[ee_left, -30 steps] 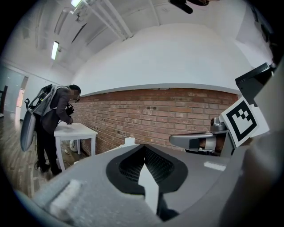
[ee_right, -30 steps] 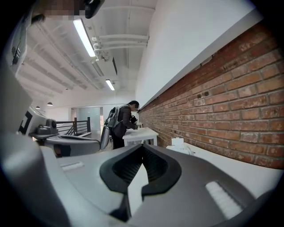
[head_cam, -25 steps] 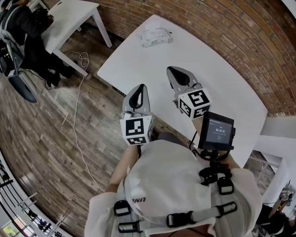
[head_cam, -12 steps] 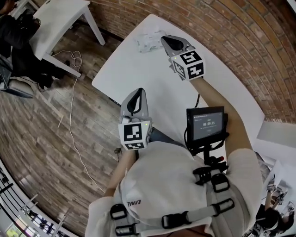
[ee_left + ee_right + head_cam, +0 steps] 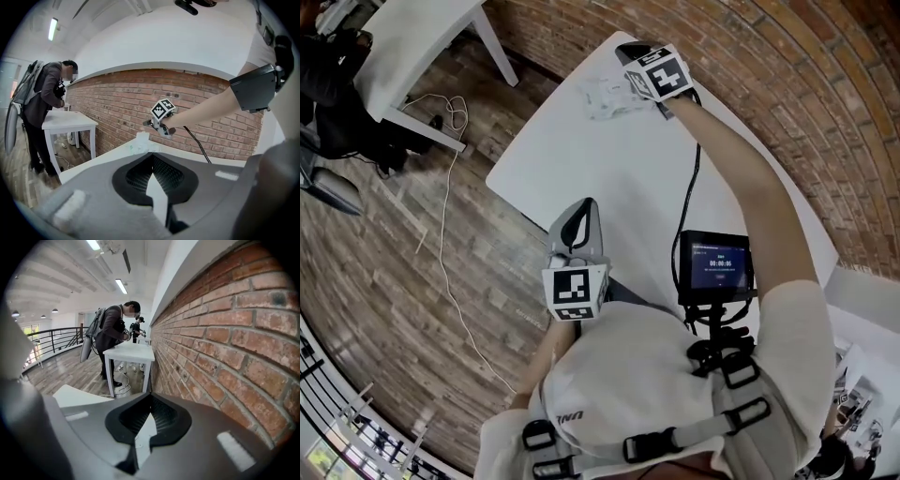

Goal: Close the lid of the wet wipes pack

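Approach step, I judge: the right gripper (image 5: 628, 49) hangs just beside the wet wipes pack (image 5: 602, 96), jaws together and empty. The left gripper (image 5: 581, 208), well apart from the pack, is likewise pinched shut on nothing. The next move calls for pressing the pack shut.

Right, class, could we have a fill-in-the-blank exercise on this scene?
The table under the wet wipes pack is coloured ____.
The claw nearest the pack is the ____ one.
The wall along the table's far side is built of ____.
Missing words: white, right, brick.
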The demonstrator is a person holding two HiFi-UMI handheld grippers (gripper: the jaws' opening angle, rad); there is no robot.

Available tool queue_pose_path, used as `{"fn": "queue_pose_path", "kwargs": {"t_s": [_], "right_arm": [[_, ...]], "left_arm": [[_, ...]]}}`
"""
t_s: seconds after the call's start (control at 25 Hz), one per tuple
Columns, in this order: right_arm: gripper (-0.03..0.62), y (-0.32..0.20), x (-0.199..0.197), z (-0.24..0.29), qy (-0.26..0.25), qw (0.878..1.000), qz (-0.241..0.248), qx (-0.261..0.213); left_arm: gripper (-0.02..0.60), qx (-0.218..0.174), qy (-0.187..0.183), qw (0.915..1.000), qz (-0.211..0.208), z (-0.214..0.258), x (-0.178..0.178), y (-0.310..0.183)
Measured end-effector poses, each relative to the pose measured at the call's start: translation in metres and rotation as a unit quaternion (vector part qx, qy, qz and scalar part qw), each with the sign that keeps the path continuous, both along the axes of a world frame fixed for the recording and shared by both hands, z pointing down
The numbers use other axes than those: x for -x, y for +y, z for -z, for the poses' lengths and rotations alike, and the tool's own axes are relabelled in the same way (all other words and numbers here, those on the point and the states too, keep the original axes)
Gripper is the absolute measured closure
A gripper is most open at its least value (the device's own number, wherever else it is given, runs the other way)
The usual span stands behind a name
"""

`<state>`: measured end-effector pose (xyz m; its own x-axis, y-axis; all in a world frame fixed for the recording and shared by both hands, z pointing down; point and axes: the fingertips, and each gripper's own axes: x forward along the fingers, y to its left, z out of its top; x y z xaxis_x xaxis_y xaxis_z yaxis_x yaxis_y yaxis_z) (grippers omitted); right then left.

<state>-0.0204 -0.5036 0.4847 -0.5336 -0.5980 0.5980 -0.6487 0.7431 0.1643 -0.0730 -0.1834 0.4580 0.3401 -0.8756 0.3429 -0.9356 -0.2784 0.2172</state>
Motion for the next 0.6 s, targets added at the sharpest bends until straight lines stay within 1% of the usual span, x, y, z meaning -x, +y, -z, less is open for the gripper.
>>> {"fn": "queue_pose_path", "kwargs": {"t_s": [0.16, 0.24, 0.36, 0.6], "right_arm": [[0.588, -0.009, -0.004, -0.023, 0.002, 0.999, -0.002, 0.041], [0.588, -0.011, -0.007, -0.028, -0.003, 0.999, -0.007, 0.054], [0.588, -0.007, -0.008, -0.034, -0.005, 0.997, -0.001, 0.072], [0.588, 0.021, -0.012, -0.058, 0.027, 0.994, 0.029, 0.098]], "left_arm": [[0.581, 0.009, -0.005, 0.9999, 0.001, -0.006, -0.001, -0.001], [0.581, 0.011, -0.006, 0.9999, 0.001, -0.008, -0.002, -0.001], [0.581, 0.011, -0.009, 0.9999, 0.001, -0.008, -0.002, -0.002], [0.58, 0.013, -0.007, 0.9999, 0.001, -0.009, -0.001, -0.005]]}}
